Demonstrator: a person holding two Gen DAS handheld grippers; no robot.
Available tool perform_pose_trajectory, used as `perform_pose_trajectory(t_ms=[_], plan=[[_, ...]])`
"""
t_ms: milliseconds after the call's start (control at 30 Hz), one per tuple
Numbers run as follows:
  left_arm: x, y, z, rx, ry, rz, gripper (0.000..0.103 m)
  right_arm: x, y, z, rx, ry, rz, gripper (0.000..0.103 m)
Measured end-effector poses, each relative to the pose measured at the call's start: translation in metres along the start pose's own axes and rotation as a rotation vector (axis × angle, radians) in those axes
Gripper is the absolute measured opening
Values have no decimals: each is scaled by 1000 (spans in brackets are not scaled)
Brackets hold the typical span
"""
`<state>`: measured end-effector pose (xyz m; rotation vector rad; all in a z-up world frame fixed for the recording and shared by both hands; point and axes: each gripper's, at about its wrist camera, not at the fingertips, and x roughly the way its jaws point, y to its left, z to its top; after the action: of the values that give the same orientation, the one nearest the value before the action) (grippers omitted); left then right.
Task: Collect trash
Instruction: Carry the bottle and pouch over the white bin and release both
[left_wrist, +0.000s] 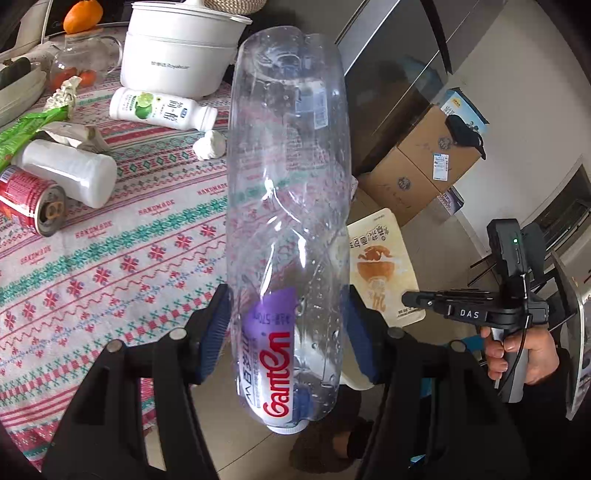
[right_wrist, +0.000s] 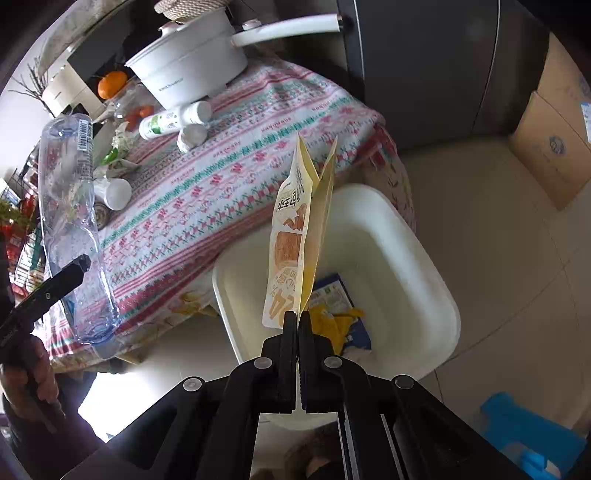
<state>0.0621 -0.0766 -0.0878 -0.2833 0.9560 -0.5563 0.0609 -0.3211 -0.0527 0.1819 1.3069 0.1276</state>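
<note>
My left gripper (left_wrist: 286, 328) is shut on a clear empty Ganten water bottle (left_wrist: 288, 184), cap end toward me, held in the air by the table's edge; the bottle also shows in the right wrist view (right_wrist: 72, 221). My right gripper (right_wrist: 297, 321) is shut on a yellow snack packet (right_wrist: 301, 229), held upright above a white bin (right_wrist: 424, 266) on the floor. The packet (left_wrist: 384, 266) and right gripper (left_wrist: 417, 299) show in the left wrist view. Trash lies in the bin (right_wrist: 343, 314).
On the patterned tablecloth (left_wrist: 129, 240) lie a red can (left_wrist: 31, 201), a white bottle (left_wrist: 68, 171), a lime-label bottle (left_wrist: 159, 109), a crumpled tissue (left_wrist: 210, 144), green wrappers (left_wrist: 22, 131) and a white pot (left_wrist: 177, 48). Cardboard boxes (left_wrist: 424, 158) stand on the floor.
</note>
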Motion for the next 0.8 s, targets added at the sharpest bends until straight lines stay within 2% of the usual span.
perform_pose_trajectory(t_ms=[100, 233, 267, 333, 367, 433, 500, 700, 800], plan=[[8, -17, 4, 10, 8, -27, 61, 14, -10, -4, 32, 63, -29, 2], [19, -36, 8, 49, 21, -37, 61, 27, -24, -7, 102, 117, -24, 5], [23, -40, 10, 58, 27, -37, 61, 28, -29, -7, 124, 123, -31, 8], [31, -46, 12, 74, 41, -44, 61, 27, -39, -8, 174, 127, -37, 26], [36, -51, 11, 79, 45, -50, 61, 24, -42, -7, 191, 117, -30, 30], [45, -55, 11, 90, 53, -58, 62, 14, -48, -7, 207, 81, -15, 46], [54, -61, 11, 95, 55, -67, 62, 2, -51, -6, 212, 33, -11, 54], [85, -79, 7, 115, 76, -81, 62, -32, -59, 1, 232, -88, -58, 63], [100, -85, 5, 120, 85, -90, 62, -41, -63, 5, 249, -119, -67, 64]])
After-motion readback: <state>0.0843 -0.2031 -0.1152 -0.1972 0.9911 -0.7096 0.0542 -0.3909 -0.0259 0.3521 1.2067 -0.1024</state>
